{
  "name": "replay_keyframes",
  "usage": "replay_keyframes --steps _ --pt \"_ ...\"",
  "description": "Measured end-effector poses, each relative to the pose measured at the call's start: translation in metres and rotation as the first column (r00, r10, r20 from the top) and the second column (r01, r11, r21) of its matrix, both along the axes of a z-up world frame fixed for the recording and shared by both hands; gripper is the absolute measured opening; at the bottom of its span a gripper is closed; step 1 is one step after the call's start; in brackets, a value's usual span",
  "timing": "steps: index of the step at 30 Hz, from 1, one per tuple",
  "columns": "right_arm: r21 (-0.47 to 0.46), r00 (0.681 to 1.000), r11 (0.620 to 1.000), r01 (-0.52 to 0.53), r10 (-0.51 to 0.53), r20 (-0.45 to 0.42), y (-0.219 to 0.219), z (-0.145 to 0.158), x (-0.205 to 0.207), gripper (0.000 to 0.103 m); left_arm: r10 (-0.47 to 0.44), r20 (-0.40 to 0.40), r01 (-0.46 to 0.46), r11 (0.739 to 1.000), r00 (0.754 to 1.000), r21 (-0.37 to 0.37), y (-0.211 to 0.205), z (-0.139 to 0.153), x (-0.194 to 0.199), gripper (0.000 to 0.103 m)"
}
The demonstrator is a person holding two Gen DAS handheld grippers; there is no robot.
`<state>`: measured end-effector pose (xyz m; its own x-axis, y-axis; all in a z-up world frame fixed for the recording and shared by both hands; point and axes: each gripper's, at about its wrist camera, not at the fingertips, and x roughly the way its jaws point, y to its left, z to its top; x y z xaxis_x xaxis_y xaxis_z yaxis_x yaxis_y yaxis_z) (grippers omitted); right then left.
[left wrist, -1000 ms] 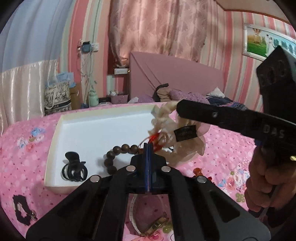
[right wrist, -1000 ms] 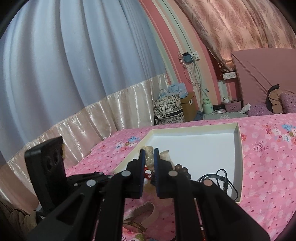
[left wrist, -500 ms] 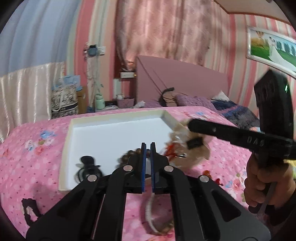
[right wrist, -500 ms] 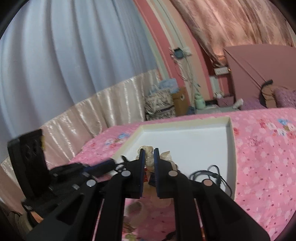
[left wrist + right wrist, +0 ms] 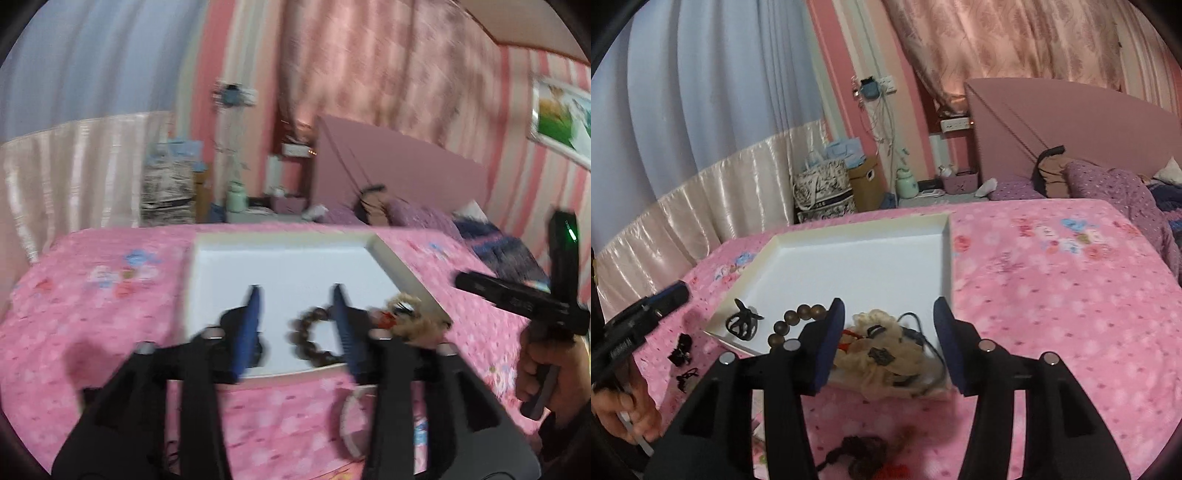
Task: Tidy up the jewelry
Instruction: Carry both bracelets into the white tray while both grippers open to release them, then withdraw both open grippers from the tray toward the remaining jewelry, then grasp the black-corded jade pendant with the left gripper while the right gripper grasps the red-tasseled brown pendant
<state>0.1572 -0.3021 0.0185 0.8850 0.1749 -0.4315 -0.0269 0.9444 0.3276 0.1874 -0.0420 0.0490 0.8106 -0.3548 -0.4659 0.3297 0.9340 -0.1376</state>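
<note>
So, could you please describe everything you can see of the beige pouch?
The beige pouch is a soft, sheer, crumpled drawstring bag, gathered into ruffles at its top. Small dark tags sit on it, and something red shows at its side. It lies slumped in the near corner of the white tray, partly over the rim, with a black cord touching it. The bead bracelet lies just beside it. No gripper touches it: the right gripper hovers open above.
</note>
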Motion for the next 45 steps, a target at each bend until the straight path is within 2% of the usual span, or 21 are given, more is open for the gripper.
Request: replay_keyframes --steps 2,4,8,9,11,14,18,23,25,30,32,37,42,45 --pt "-0.023 1.0 1.0 0.021 -0.021 -0.02 -0.005 -0.002 -0.015 0.052 0.049 -0.01 -0.049 0.999 0.999 -0.006 0.028 0.004 -0.005 0.058" --pt "-0.012 0.998 0.999 0.033 -0.033 -0.052 -0.008 -0.014 -0.031 0.057 0.086 -0.029 -0.086 0.996 0.996 0.007 0.049 0.001 -0.008 0.062" --pt "-0.008 0.992 0.999 0.043 -0.044 -0.119 0.002 -0.04 -0.05 0.074 0.174 -0.055 -0.174 0.985 0.983 0.005 0.094 -0.017 -0.024 0.085" --pt "-0.009 0.989 0.999 0.045 -0.046 -0.143 0.007 -0.049 -0.052 0.077 0.194 -0.062 -0.194 0.981 0.979 0.011 0.104 -0.024 -0.027 0.087" --pt "-0.005 0.985 1.0 0.03 -0.03 -0.171 0.015 -0.061 -0.054 0.077 0.237 -0.093 -0.237 0.971 0.967 0.016 0.12 -0.037 -0.027 0.088" --pt "-0.021 0.98 1.0 0.01 -0.014 -0.199 0.031 -0.07 -0.052 0.077 0.233 -0.131 -0.237 0.971 0.964 -0.02 0.133 -0.051 -0.029 0.088" --pt "-0.058 0.975 0.998 0.006 -0.018 -0.222 0.049 -0.072 -0.045 0.079 0.236 -0.12 -0.238 0.971 0.964 -0.005 0.135 -0.059 -0.036 0.088" --pt "-0.135 0.968 0.991 0.014 -0.047 -0.245 0.067 -0.076 -0.033 0.08 0.281 -0.125 -0.287 0.958 0.951 -0.026 0.16 -0.067 -0.033 0.089" --pt "-0.137 0.966 0.99 0.022 -0.056 -0.251 0.068 -0.078 -0.029 0.08 0.281 -0.13 -0.287 0.957 0.951 -0.033 0.168 -0.071 -0.032 0.089" --pt "-0.124 0.963 0.992 0.037 -0.068 -0.261 0.064 -0.08 -0.021 0.08 0.231 -0.124 -0.23 0.973 0.965 0.022 0.151 -0.079 -0.035 0.089" --pt "-0.123 0.96 0.992 0.03 -0.063 -0.274 0.065 -0.082 -0.018 0.08 0.215 -0.092 -0.213 0.976 0.972 0.035 0.143 -0.075 -0.041 0.094" --pt "-0.151 0.955 0.988 0.028 -0.071 -0.288 0.069 -0.084 -0.015 0.08 0.181 -0.063 -0.174 0.979 0.981 0.103 0.125 -0.073 -0.049 0.099" --pt "-0.13 0.958 0.991 0.031 -0.067 -0.28 0.067 -0.084 -0.017 0.079 0.171 -0.087 -0.157 0.977 0.981 0.141 0.115 -0.076 -0.048 0.1" --pt "-0.121 0.959 0.992 0.035 -0.067 -0.276 0.065 -0.084 -0.018 0.078 0.174 -0.111 -0.158 0.978 0.978 0.139 0.115 -0.079 -0.044 0.1"
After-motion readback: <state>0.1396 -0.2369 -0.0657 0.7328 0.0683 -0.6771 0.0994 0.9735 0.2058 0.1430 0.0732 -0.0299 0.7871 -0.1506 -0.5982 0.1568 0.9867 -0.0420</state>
